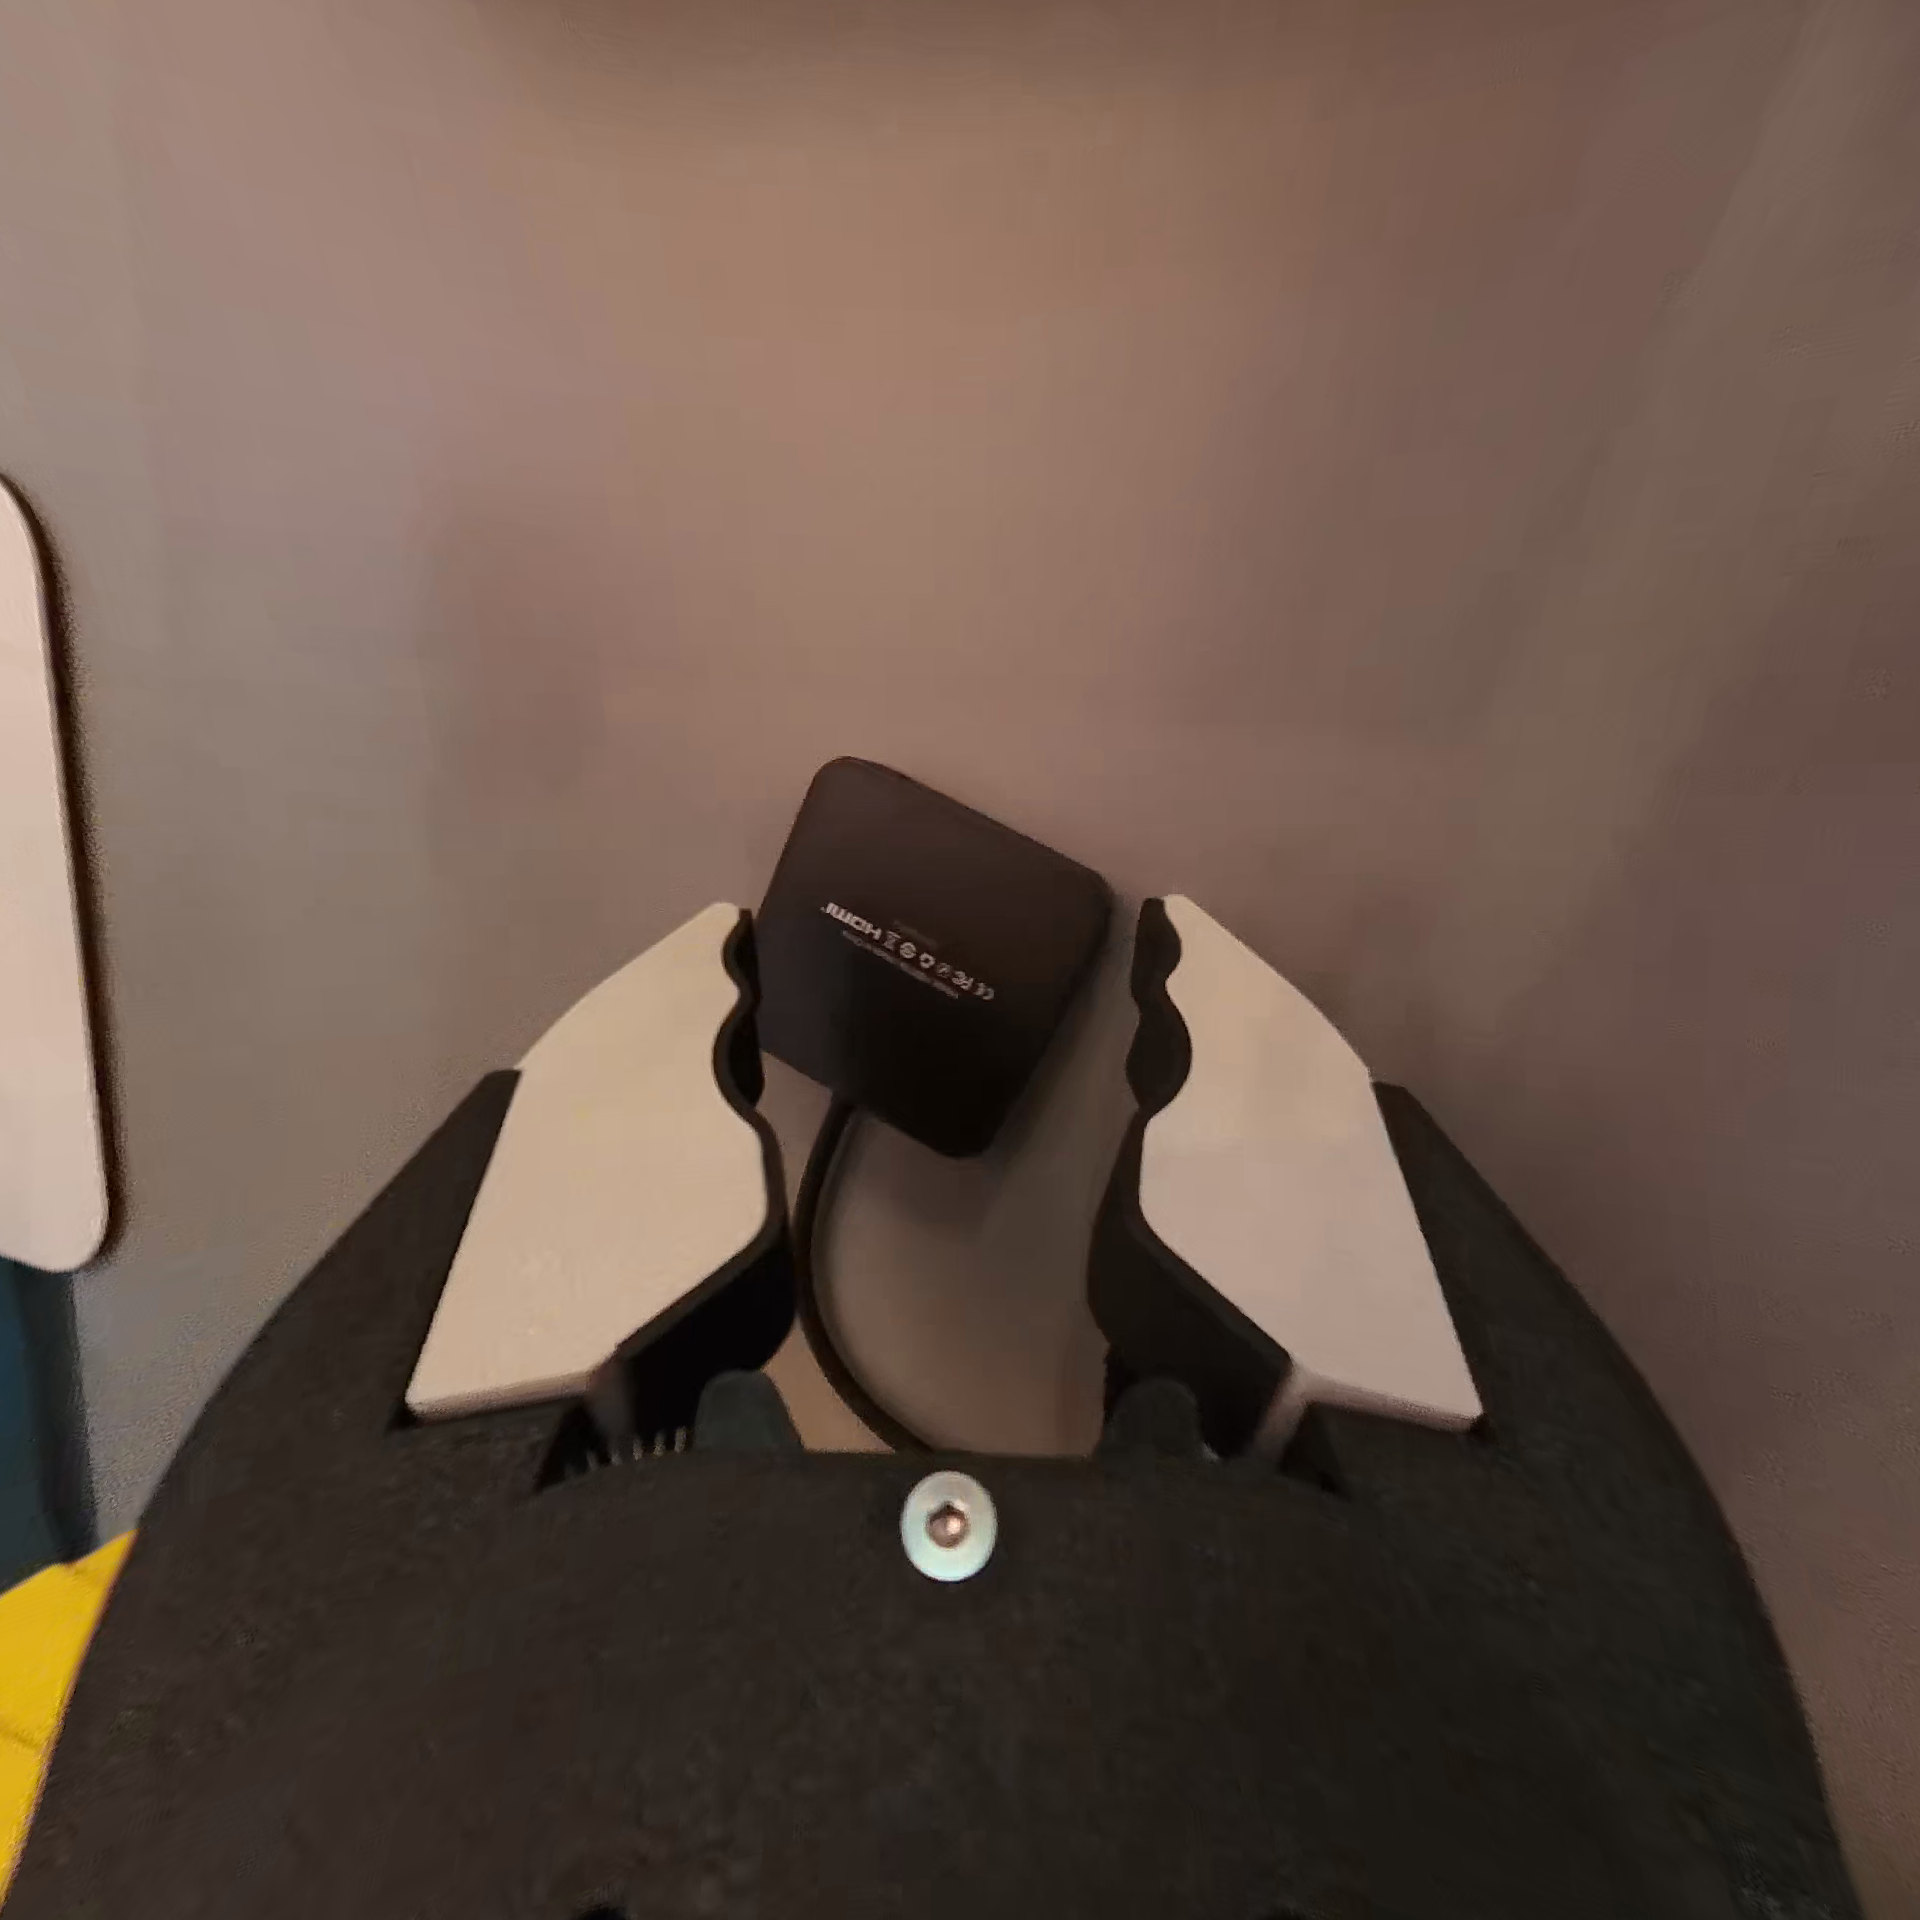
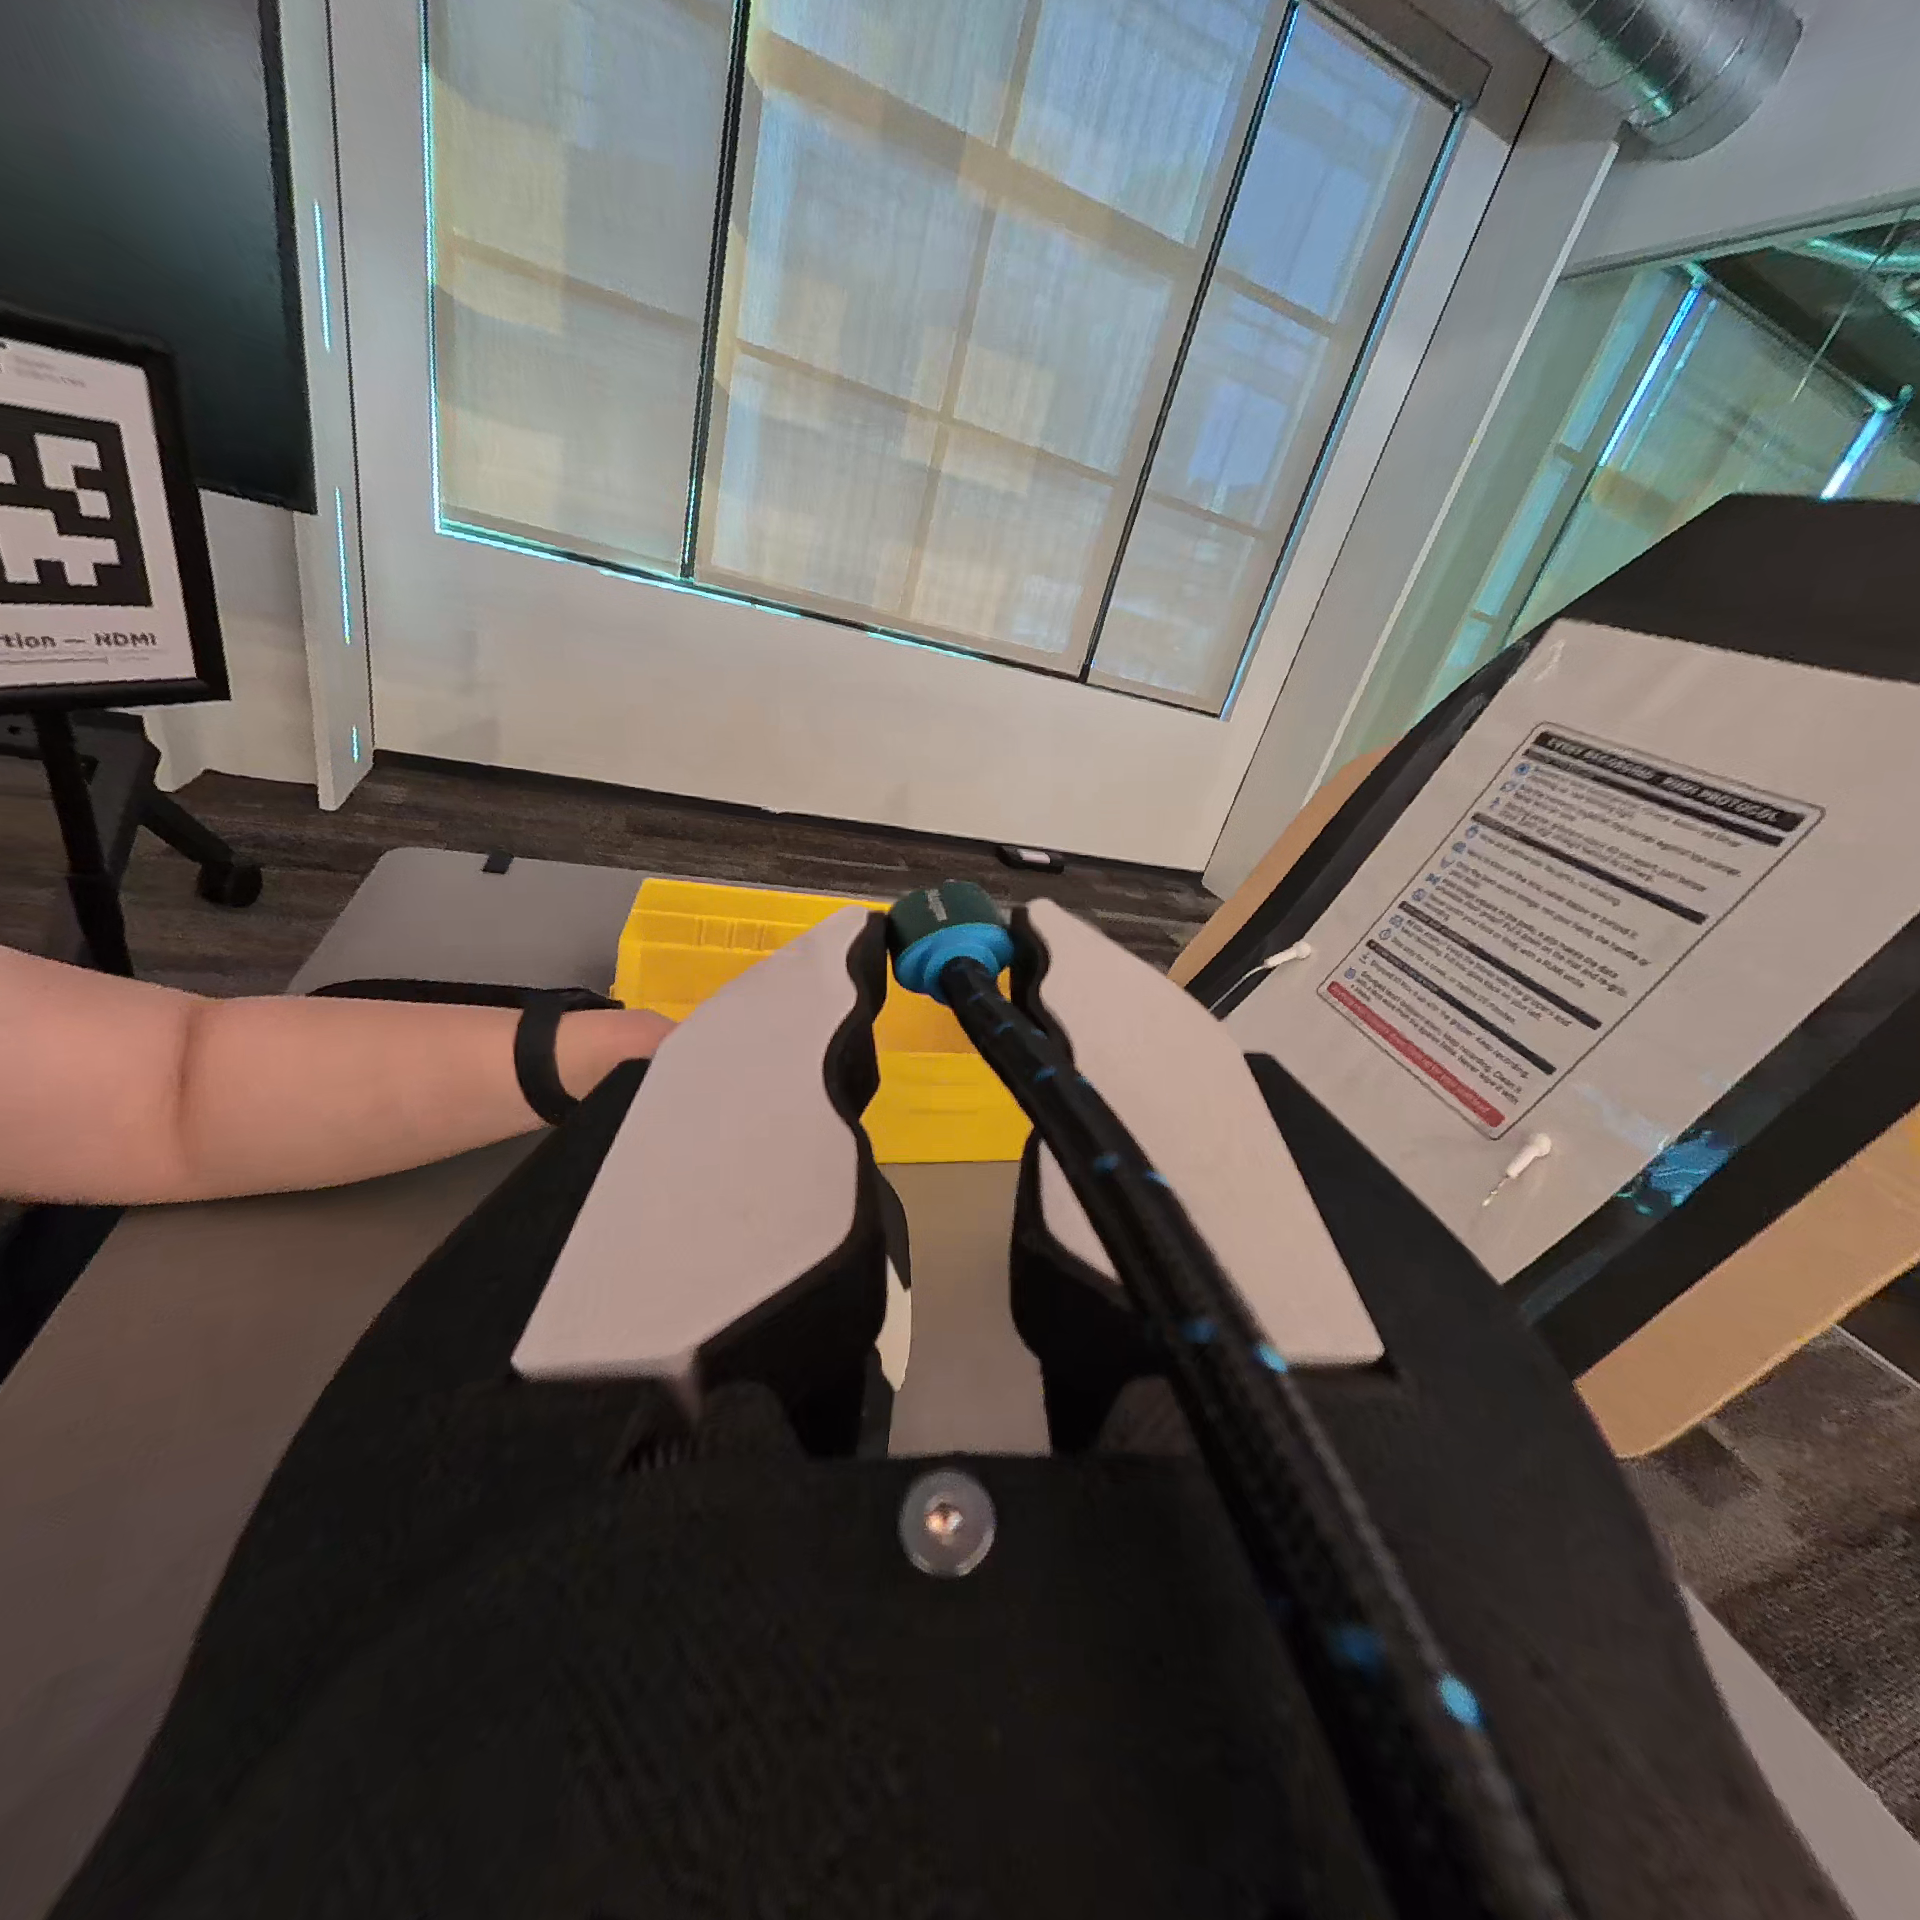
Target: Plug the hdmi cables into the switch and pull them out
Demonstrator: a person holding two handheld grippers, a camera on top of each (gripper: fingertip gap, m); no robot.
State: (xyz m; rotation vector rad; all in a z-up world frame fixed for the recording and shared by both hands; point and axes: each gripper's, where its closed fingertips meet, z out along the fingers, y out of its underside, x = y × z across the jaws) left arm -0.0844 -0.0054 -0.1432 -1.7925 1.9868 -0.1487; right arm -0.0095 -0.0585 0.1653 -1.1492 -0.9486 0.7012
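Observation:
In the left wrist view a flat black HDMI switch (image 1: 925, 966) lies on the grey table (image 1: 935, 468), its underside up. Its own black lead (image 1: 821, 1278) curves back toward me. My left gripper (image 1: 943, 914) is open around the switch; the left pad touches its edge and the right pad stands apart. In the right wrist view my right gripper (image 2: 948, 925) is shut on an HDMI cable's plug end (image 2: 951, 920), dark green with a blue collar. Its black braided cable (image 2: 1164, 1247) with blue flecks runs back over the right finger. The plug's tip is hidden.
A yellow bin (image 2: 935, 1101) stands on the table just beyond the right gripper, and its corner shows in the left wrist view (image 1: 52, 1662). A person's forearm (image 2: 312, 1081) reaches in from the left. A white board with a printed sheet (image 2: 1558, 935) leans at the right. A white panel (image 1: 42, 883) lies at the left. Left tips to right tips: about 30 cm.

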